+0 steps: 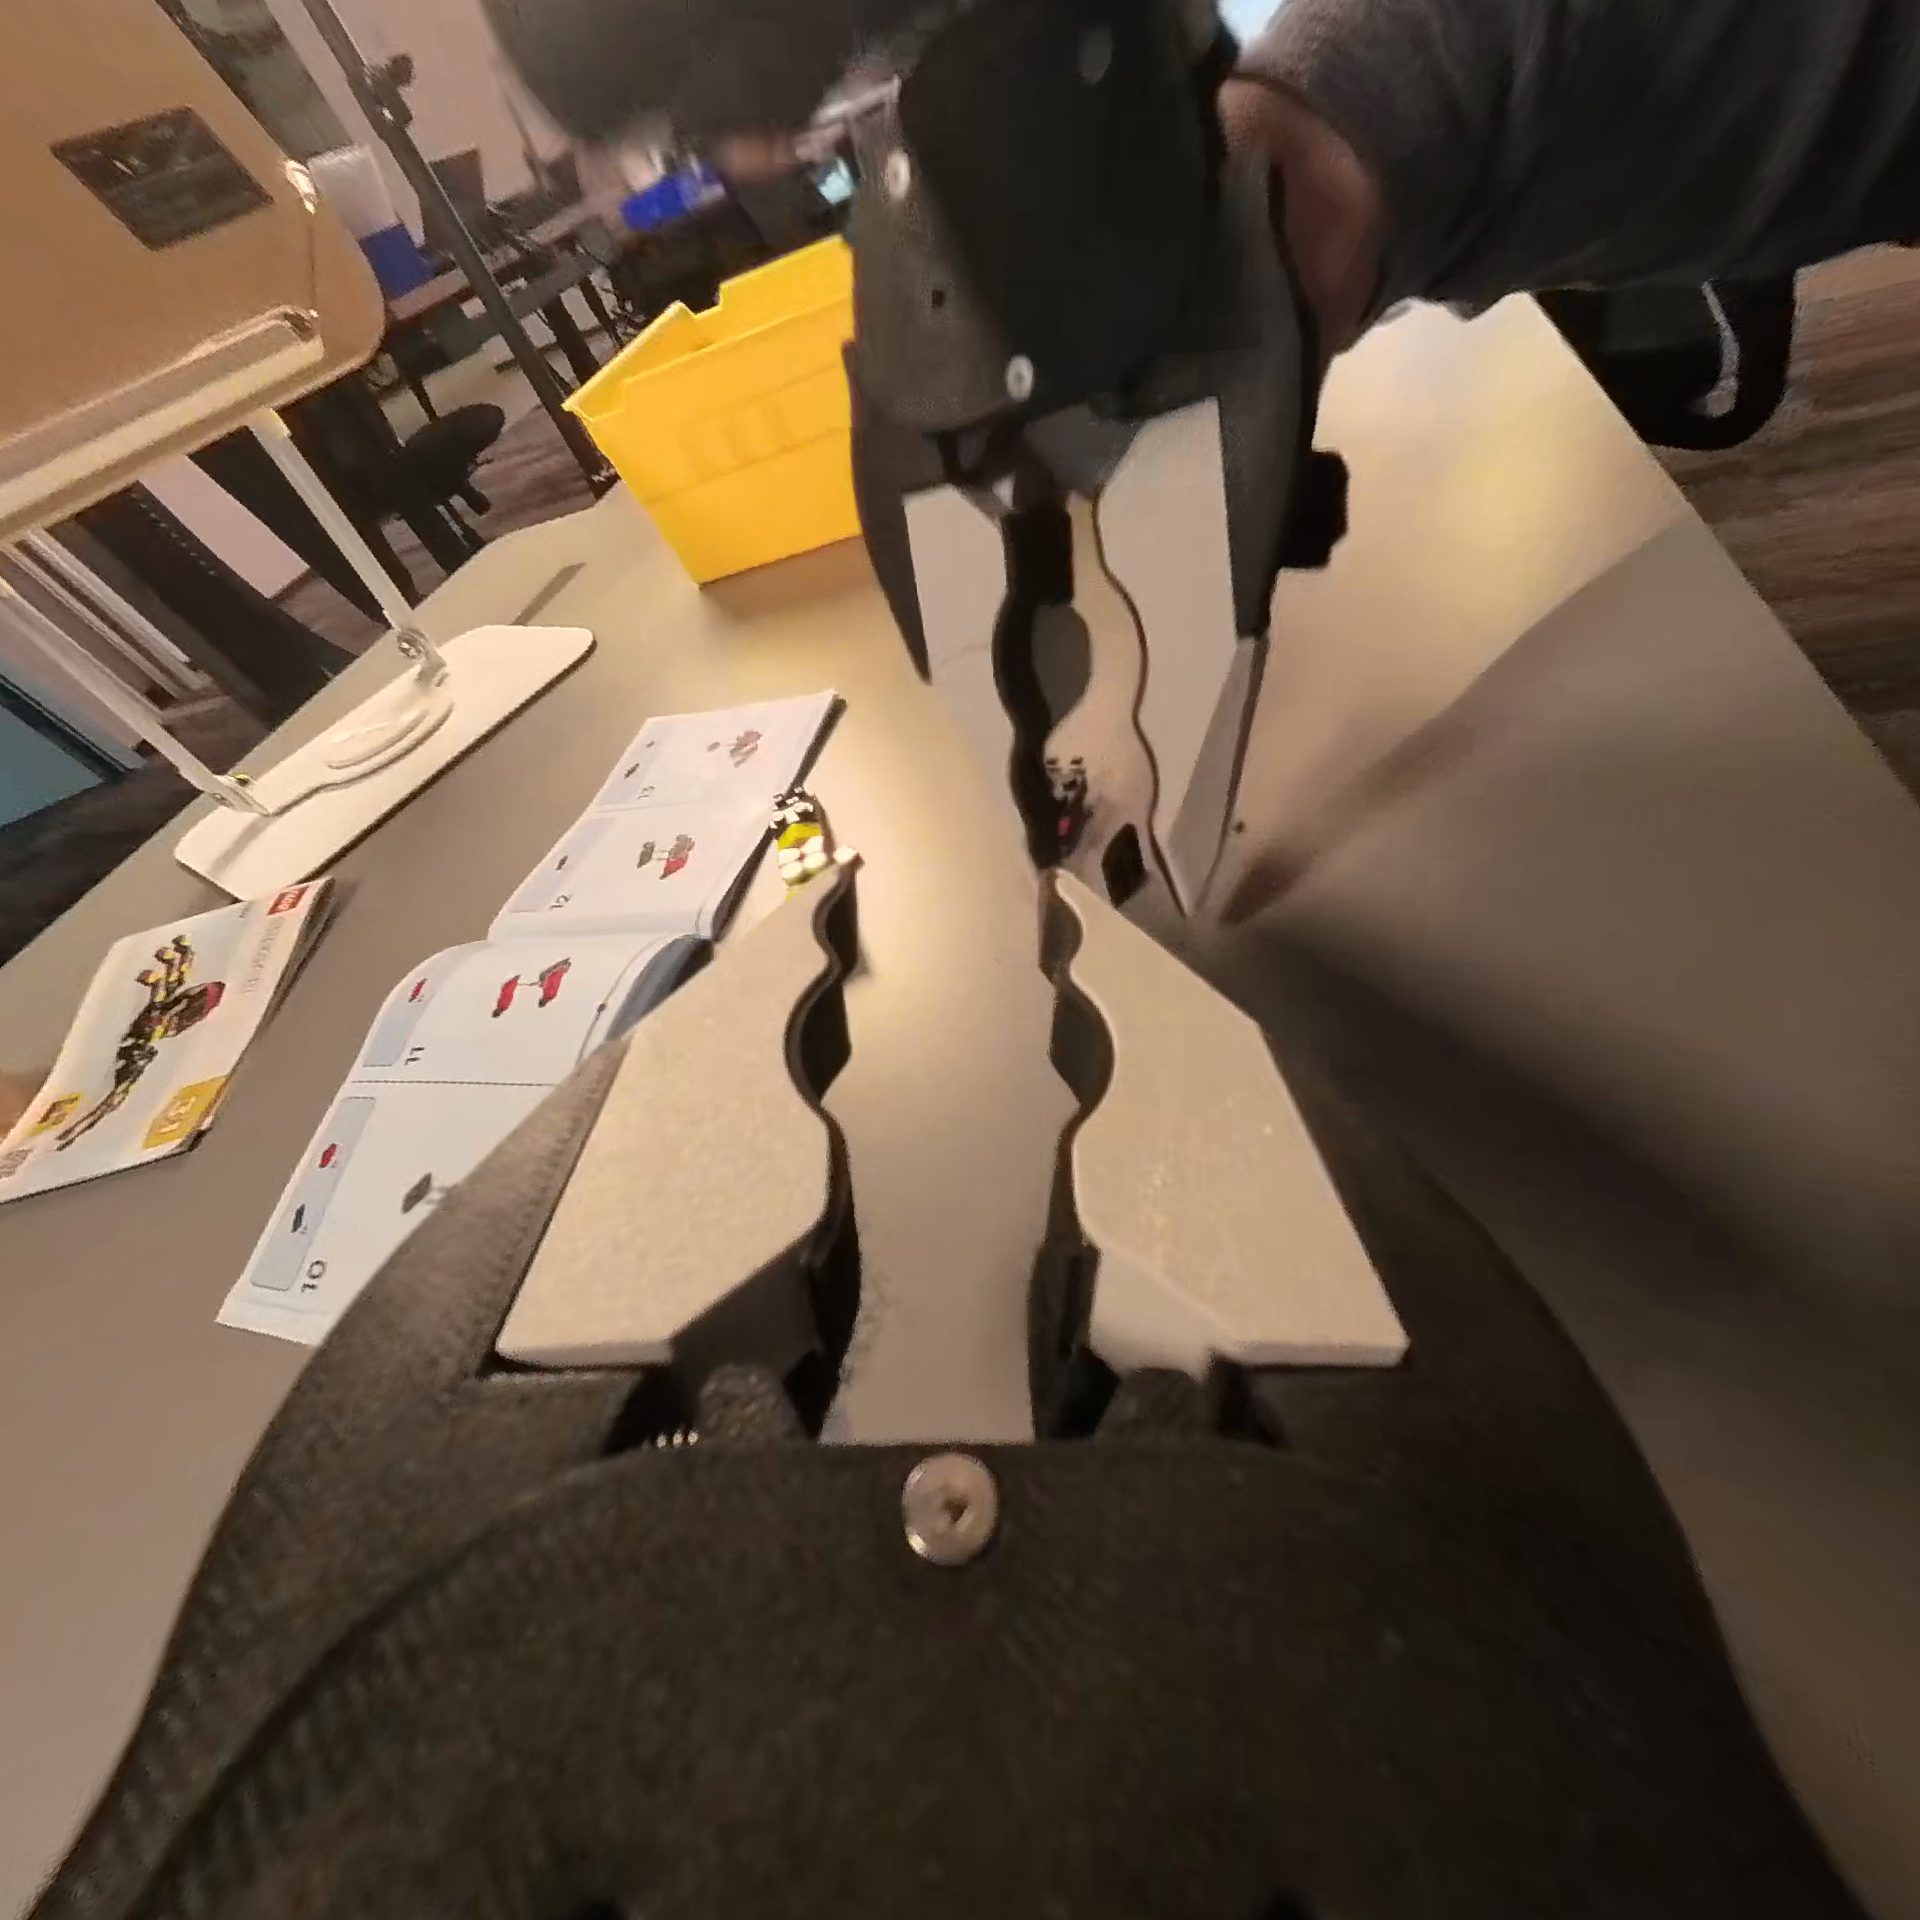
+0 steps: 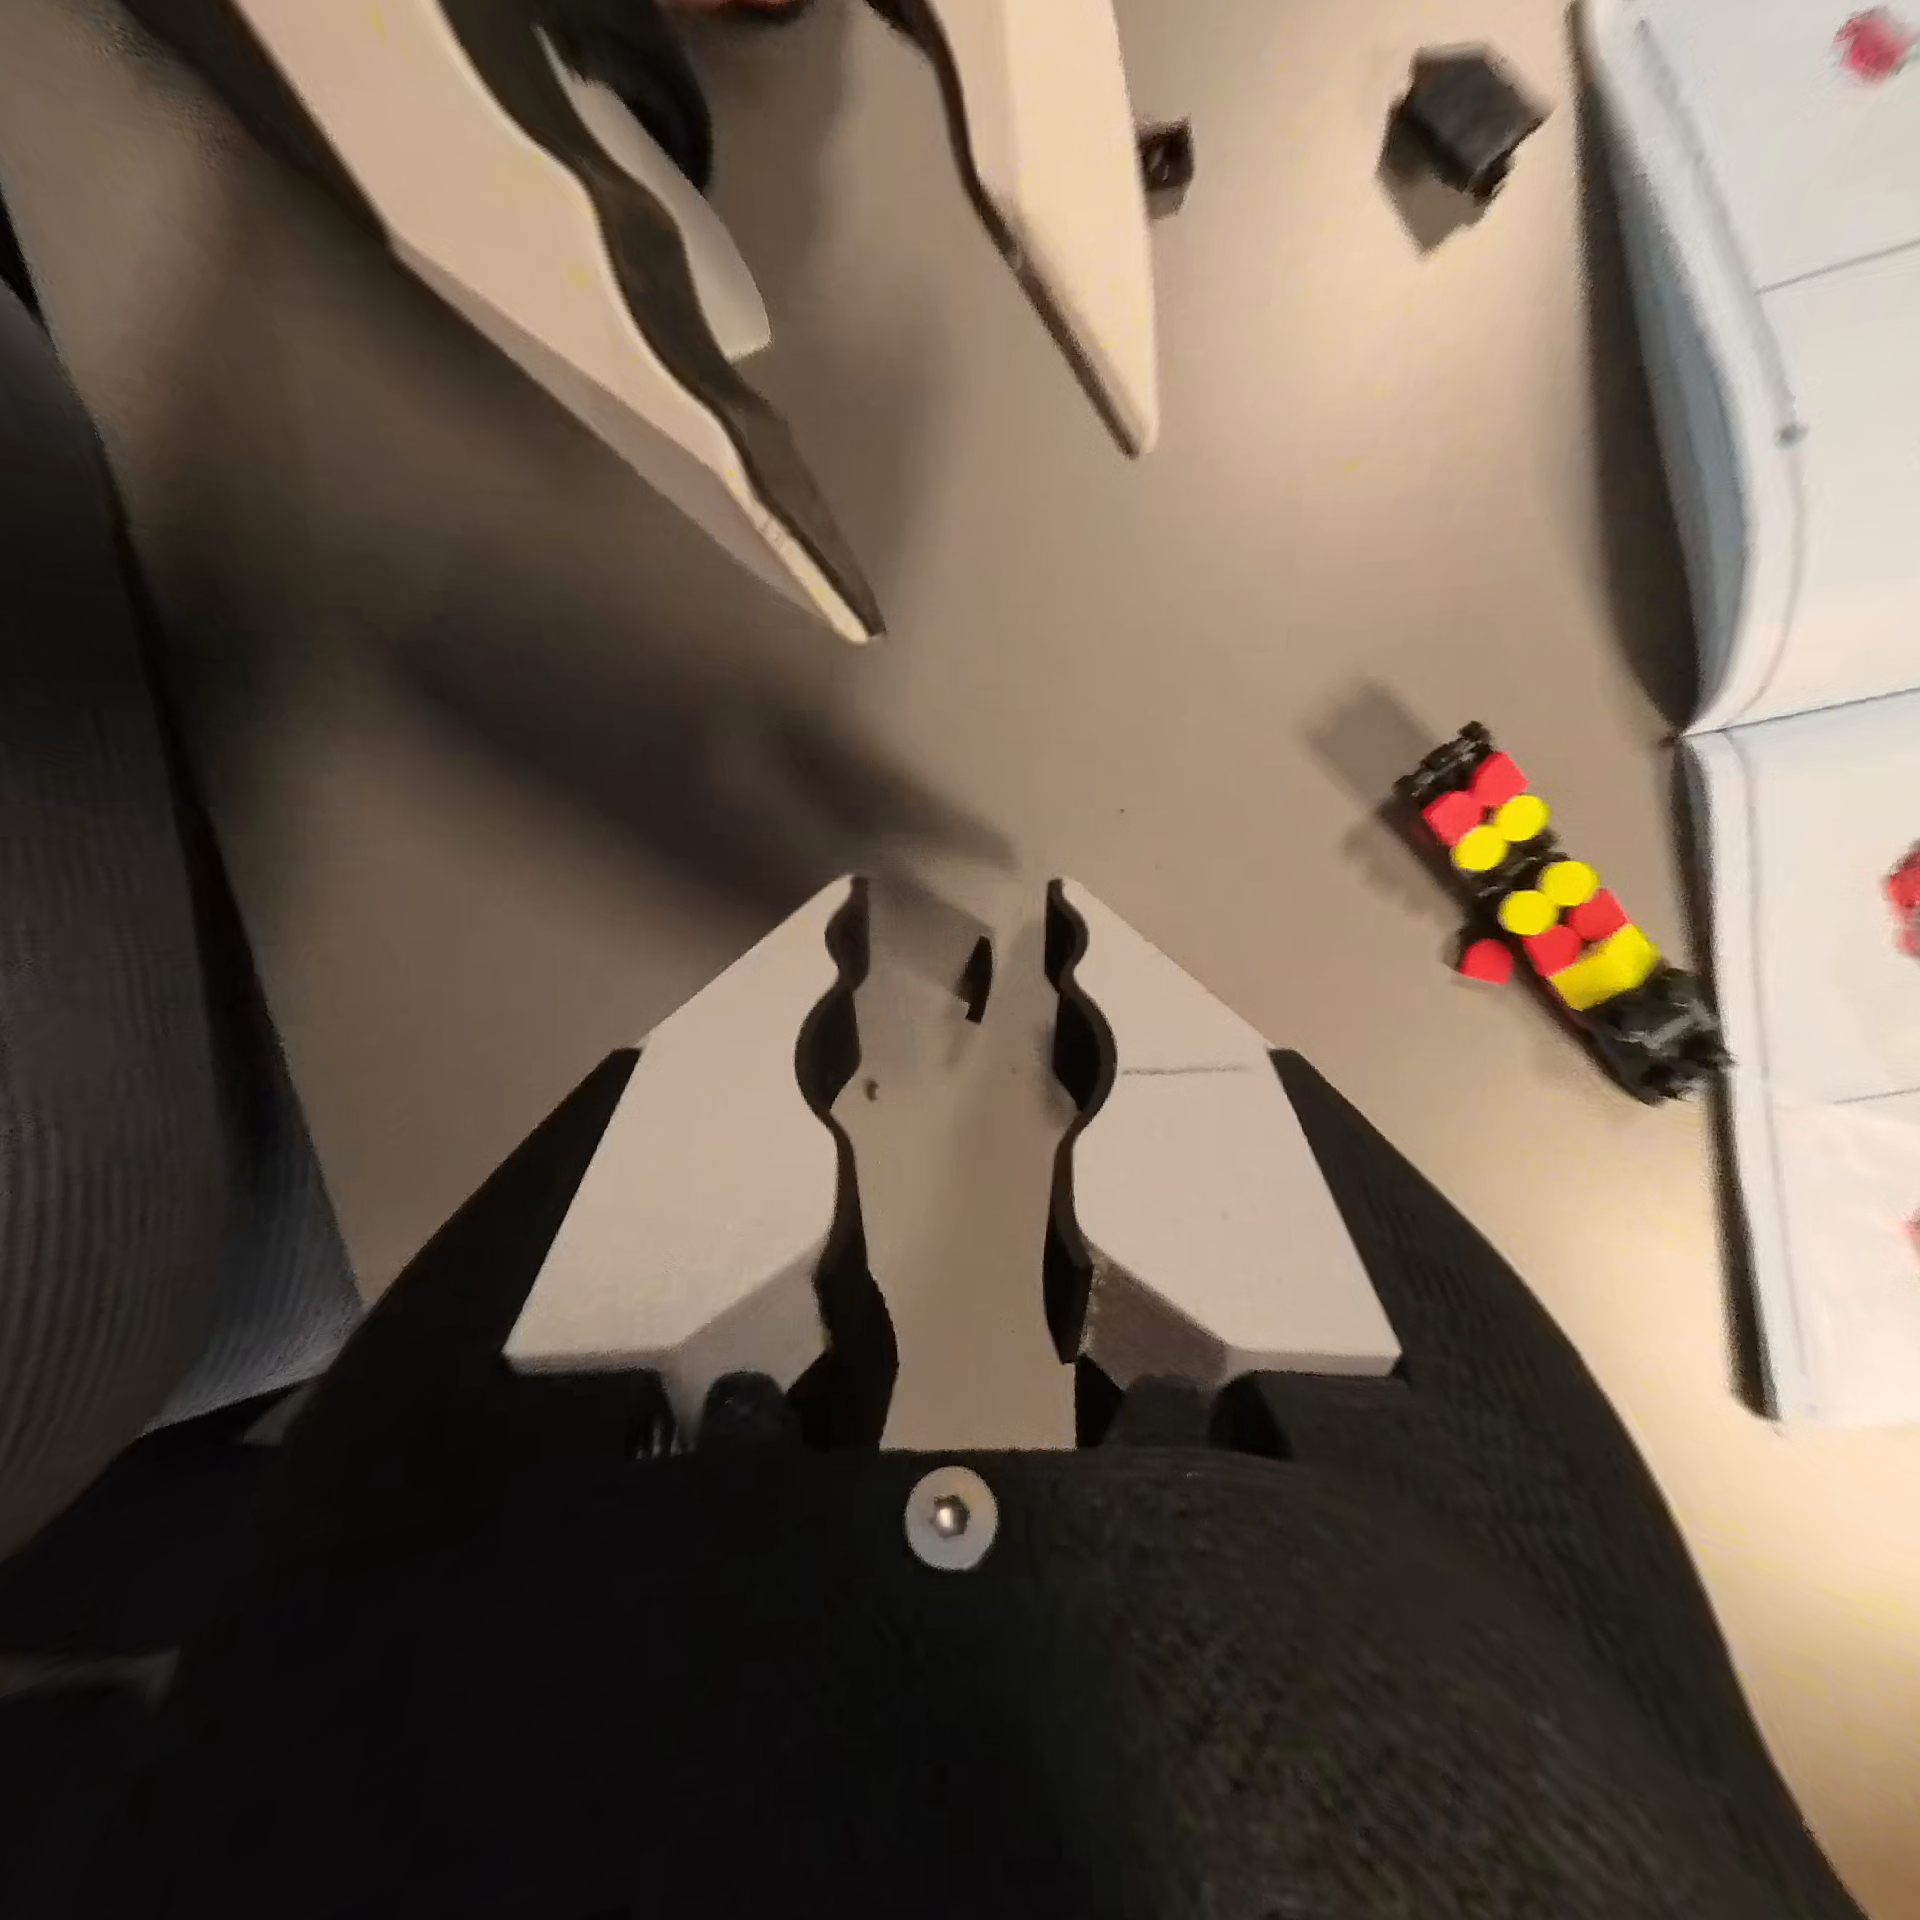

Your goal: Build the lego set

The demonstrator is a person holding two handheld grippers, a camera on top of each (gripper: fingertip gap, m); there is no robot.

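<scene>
A partly built lego model (image 2: 1538, 904) of black, red and yellow bricks lies on the grey table (image 2: 1195, 675), to the right of my right gripper (image 2: 956, 883). The model also shows in the left wrist view (image 1: 802, 844), just beyond my left fingertip (image 1: 831, 904). My right gripper is open. A small black piece (image 2: 977, 977) lies on the table between its fingers, and neither pad touches it. My left gripper (image 1: 948, 875) is open and empty. It faces the right gripper (image 1: 1107, 831) tip to tip. It also shows in the right wrist view (image 2: 997, 535).
An open instruction booklet (image 1: 623, 935) lies left of the model, with a second booklet (image 1: 156, 1039) farther left. A yellow bin (image 1: 738, 416) stands at the back. A white lamp base (image 1: 395, 727) stands at the left. Two loose black pieces (image 2: 1455, 145) (image 2: 1164, 156) lie near the booklet (image 2: 1818, 416). About 7 cm separates my left fingertips from my right.
</scene>
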